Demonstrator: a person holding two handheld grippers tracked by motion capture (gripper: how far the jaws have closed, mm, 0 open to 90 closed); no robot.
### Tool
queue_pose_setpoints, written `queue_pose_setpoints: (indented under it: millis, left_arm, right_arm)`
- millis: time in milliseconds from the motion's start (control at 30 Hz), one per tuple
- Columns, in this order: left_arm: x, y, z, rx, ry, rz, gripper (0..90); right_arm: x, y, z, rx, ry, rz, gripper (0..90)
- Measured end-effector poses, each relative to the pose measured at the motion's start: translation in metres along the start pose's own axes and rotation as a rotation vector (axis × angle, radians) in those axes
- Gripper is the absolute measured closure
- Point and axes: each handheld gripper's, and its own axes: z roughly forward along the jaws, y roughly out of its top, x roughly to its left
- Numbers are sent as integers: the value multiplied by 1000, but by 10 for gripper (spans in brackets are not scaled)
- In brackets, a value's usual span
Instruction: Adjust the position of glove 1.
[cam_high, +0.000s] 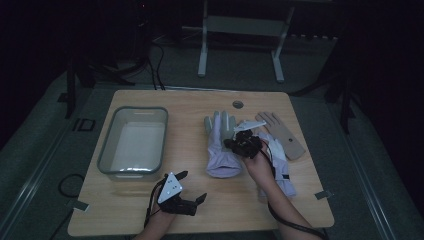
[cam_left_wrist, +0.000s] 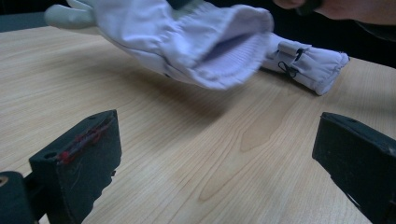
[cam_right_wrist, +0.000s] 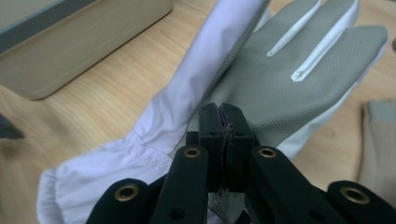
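Observation:
A white glove with a grey palm lies mid-table, fingers pointing away from me. My right gripper is shut on it. In the right gripper view the jaws pinch the grey palm fabric near the wrist. The glove's cuff hangs slightly off the wood in the left gripper view. My left gripper sits near the front edge, open with nothing between its pads, pointing toward that cuff. A second white glove lies under the right hand, its cuff resting on the table.
A grey plastic bin stands at the left of the wooden table; its wall is close beside the held glove. A tan glove lies at the back right. A white frame stand is on the floor beyond the table.

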Motion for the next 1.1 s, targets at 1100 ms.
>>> queue_pose_setpoints:
  millis: [1100]
  left_arm:
    - [0, 0, 0, 3, -2, 1, 15]
  right_arm:
    - [-25, -19, 28, 105, 13, 32, 645]
